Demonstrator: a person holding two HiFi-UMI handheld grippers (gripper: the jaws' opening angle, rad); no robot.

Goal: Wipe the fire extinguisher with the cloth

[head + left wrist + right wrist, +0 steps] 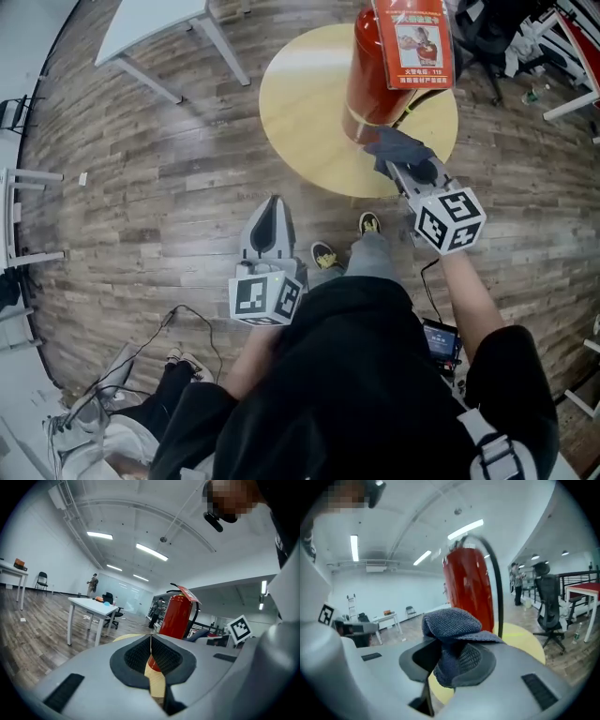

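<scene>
A red fire extinguisher (375, 75) with a picture label stands upright on a round yellow table (300, 103). My right gripper (405, 161) is shut on a dark blue cloth (397, 145), and the cloth lies close against the cylinder's lower side. In the right gripper view the cloth (452, 630) bunches out between the jaws just in front of the extinguisher (468, 585). My left gripper (273, 214) hangs over the floor short of the table, shut and holding nothing. The left gripper view shows the extinguisher (176, 616) ahead beyond the closed jaws (151, 641).
A white table (155, 28) stands at the back left. Office chairs and red-topped desks (572, 47) fill the back right. Cables and bags (103, 412) lie on the wood floor at the lower left. The person's shoes (345, 239) are near the table's edge.
</scene>
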